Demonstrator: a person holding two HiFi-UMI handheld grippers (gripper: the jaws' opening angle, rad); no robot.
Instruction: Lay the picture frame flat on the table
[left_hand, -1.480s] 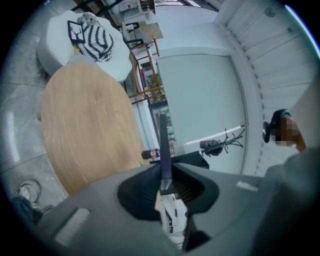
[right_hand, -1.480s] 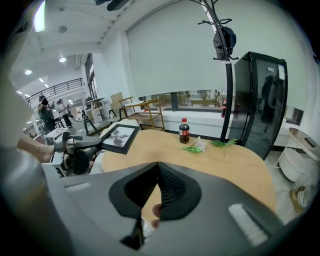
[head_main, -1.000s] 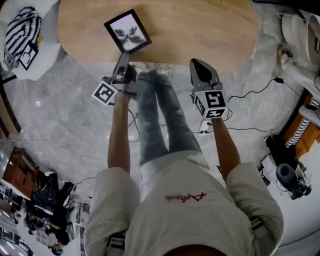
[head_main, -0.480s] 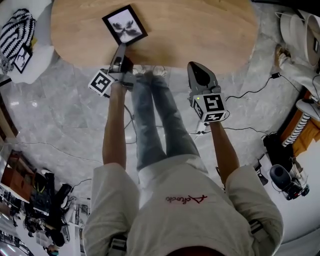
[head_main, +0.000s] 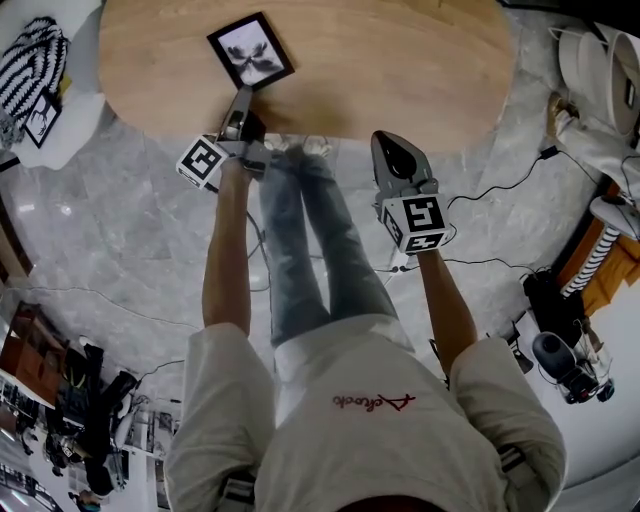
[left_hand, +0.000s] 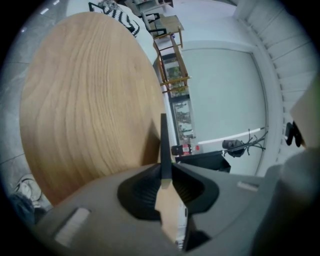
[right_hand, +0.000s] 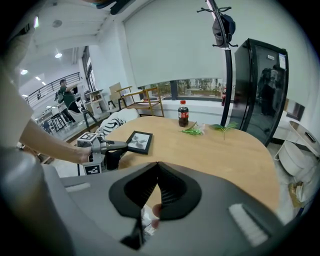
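Note:
A black picture frame (head_main: 250, 52) with a grey print lies low and almost flat on the near left part of the oval wooden table (head_main: 400, 60). My left gripper (head_main: 243, 96) is shut on the frame's near edge at the table rim. In the left gripper view the frame (left_hand: 163, 142) shows edge-on as a thin black line pinched between the jaws. My right gripper (head_main: 382, 140) hangs off the table over the floor, shut and empty. The right gripper view shows the frame (right_hand: 140, 141) and the left gripper (right_hand: 102, 146) at the left.
A cola bottle (right_hand: 183, 114) and green sprigs (right_hand: 200, 131) sit at the table's far side. A black fridge (right_hand: 262, 85) stands to the right. A striped cushion (head_main: 35, 70) rests on a white seat at the left. Cables (head_main: 500, 190) run over the floor.
My left gripper has sunk with the frame toward the tabletop, and the frame now lies flatter. The right gripper has hardly moved.

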